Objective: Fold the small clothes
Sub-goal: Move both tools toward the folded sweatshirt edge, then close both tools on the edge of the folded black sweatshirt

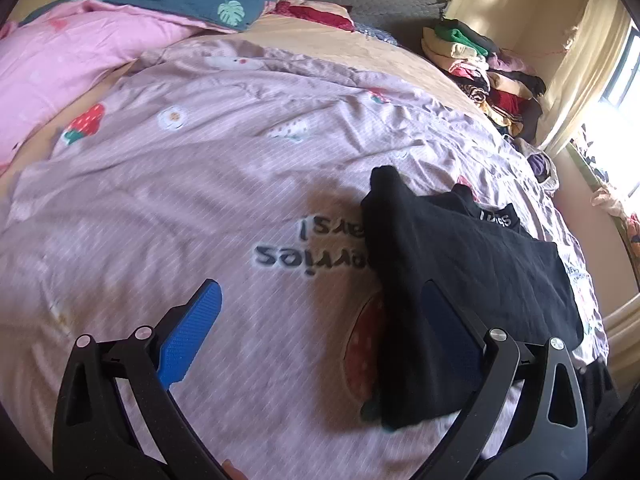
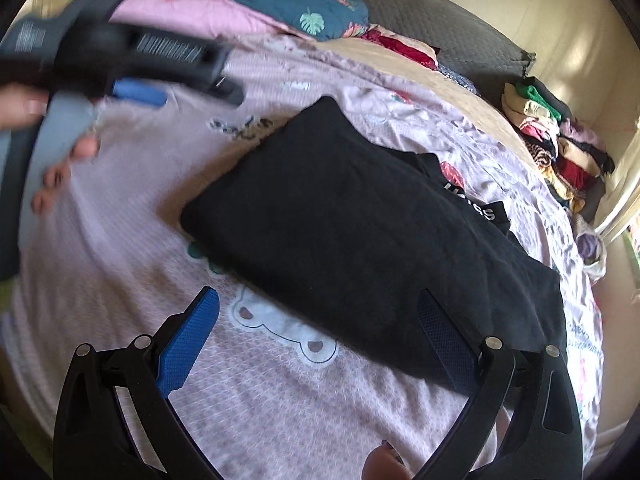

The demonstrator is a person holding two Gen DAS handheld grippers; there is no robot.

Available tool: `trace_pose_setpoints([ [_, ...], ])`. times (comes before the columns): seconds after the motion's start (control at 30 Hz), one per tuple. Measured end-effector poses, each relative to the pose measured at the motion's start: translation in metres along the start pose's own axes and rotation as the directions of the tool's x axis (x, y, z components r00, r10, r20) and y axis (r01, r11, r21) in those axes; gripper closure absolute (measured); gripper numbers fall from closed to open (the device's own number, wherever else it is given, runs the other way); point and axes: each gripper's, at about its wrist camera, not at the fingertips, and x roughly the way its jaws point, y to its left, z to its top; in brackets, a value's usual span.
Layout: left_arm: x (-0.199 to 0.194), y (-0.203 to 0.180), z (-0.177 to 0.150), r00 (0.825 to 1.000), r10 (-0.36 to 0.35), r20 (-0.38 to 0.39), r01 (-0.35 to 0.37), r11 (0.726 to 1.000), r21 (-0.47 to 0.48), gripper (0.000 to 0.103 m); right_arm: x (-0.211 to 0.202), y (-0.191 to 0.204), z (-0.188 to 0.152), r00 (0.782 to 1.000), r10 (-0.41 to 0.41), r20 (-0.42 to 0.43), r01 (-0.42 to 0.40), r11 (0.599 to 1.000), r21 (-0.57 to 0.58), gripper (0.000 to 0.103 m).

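Folding is nearing completion: black garment [image 2: 360, 216] is lying compact on the bed [image 1: 200, 184], your left claw [image 1: 320, 320] and right claw [image 2: 320, 328] are hanging wide and empty, needing placement on the folded pile [image 1: 480, 68] next.

Between the spread fingers of the right gripper [image 2: 316, 336] lies a folded black garment [image 2: 352, 232] of matt, soft cloth. Beneath it the lilac bedsheet [image 1: 180, 200] is thin, creased, finely striped cotton-like fabric. The finger pads [image 1: 192, 336] are blue textured plastic on matt black arms with shiny metal rivets [image 1: 497, 334].
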Motion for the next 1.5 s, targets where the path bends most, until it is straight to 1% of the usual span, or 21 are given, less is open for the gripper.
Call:
trace_pose_setpoints([
  [0.07, 0.006, -0.004, 0.004, 1.0, 0.003, -0.003, -0.003, 1.0, 0.006, 0.01, 0.01, 0.0, -0.001, 1.0, -0.022, -0.007, 0.022, 1.0, -0.006, 0.005],
  [0.23, 0.022, -0.012, 0.016, 1.0, -0.002, -0.012, 0.002, 1.0, 0.023, 0.01, 0.027, -0.002, 0.0, 0.999, -0.043, -0.025, 0.042, 0.999, -0.018, 0.005],
  [0.43, 0.042, -0.022, 0.029, 1.0, -0.004, -0.025, 0.005, 0.999, 0.039, 0.01, 0.045, -0.004, 0.004, 0.998, -0.064, -0.024, 0.063, 0.997, -0.033, 0.005],
  [0.6, 0.06, -0.03, 0.037, 0.998, -0.008, -0.056, 0.011, 0.999, 0.051, 0.01, 0.054, -0.003, 0.011, 0.996, -0.086, 0.006, 0.086, 0.994, -0.066, 0.005],
  [0.7, 0.071, -0.036, 0.041, 0.997, -0.023, -0.079, 0.028, 0.998, 0.054, 0.01, 0.058, -0.001, 0.016, 0.993, -0.109, 0.036, 0.112, 0.989, -0.092, 0.005],
  [0.8, 0.082, -0.041, 0.042, 0.995, -0.014, -0.101, 0.02, 0.998, 0.067, 0.01, 0.055, -0.002, 0.017, 0.986, -0.143, 0.084, 0.151, 0.983, -0.101, 0.007],
  [0.83, 0.086, -0.042, 0.042, 0.994, -0.013, -0.109, 0.021, 0.997, 0.069, 0.01, 0.053, -0.002, 0.016, 0.983, -0.147, 0.109, 0.158, 0.982, -0.101, 0.014],
  [0.87, 0.088, -0.042, 0.042, 0.993, -0.012, -0.113, 0.019, 0.997, 0.069, 0.01, 0.048, -0.003, 0.015, 0.981, -0.142, 0.135, 0.156, 0.982, -0.106, 0.024],
  [0.93, 0.094, -0.043, 0.041, 0.992, -0.005, -0.128, 0.014, 0.998, 0.067, 0.01, 0.042, -0.003, 0.014, 0.973, -0.151, 0.173, 0.173, 0.978, -0.117, 0.031],
  [1.0, 0.098, -0.042, 0.04, 0.991, 0.001, -0.136, 0.008, 0.998, 0.066, 0.01, 0.036, -0.003, 0.011, 0.962, -0.164, 0.218, 0.196, 0.971, -0.134, 0.043],
  [1.07, 0.101, -0.043, 0.039, 0.99, 0.005, -0.143, 0.005, 0.998, 0.067, 0.01, 0.028, -0.005, 0.01, 0.955, -0.158, 0.252, 0.196, 0.971, -0.136, 0.07],
  [1.1, 0.102, -0.044, 0.038, 0.989, 0.008, -0.147, 0.003, 0.998, 0.07, 0.01, 0.025, -0.006, 0.009, 0.954, -0.15, 0.261, 0.188, 0.974, -0.128, 0.079],
  [1.13, 0.102, -0.045, 0.038, 0.989, 0.008, -0.149, 0.003, 0.997, 0.073, 0.01, 0.022, -0.009, 0.009, 0.953, -0.144, 0.268, 0.181, 0.976, -0.118, 0.09],
  [1.17, 0.102, -0.046, 0.038, 0.989, 0.008, -0.15, 0.003, 0.997, 0.076, 0.01, 0.019, -0.011, 0.01, 0.948, -0.159, 0.277, 0.197, 0.974, -0.114, 0.09],
  [1.3, 0.103, -0.052, 0.037, 0.988, 0.004, -0.157, 0.008, 0.997, 0.076, 0.01, 0.015, -0.026, 0.012, 0.95, -0.148, 0.275, 0.171, 0.983, -0.061, 0.093],
  [1.43, 0.102, -0.061, 0.038, 0.986, -0.027, -0.163, 0.038, 0.997, 0.065, 0.01, 0.01, -0.045, 0.012, 0.95, -0.135, 0.28, 0.138, 0.99, 0.007, 0.094],
  [1.5, 0.099, -0.068, 0.039, 0.987, -0.054, -0.152, 0.064, 0.996, 0.061, 0.01, 0.006, -0.048, 0.009, 0.949, -0.134, 0.286, 0.133, 0.991, 0.022, 0.094],
])
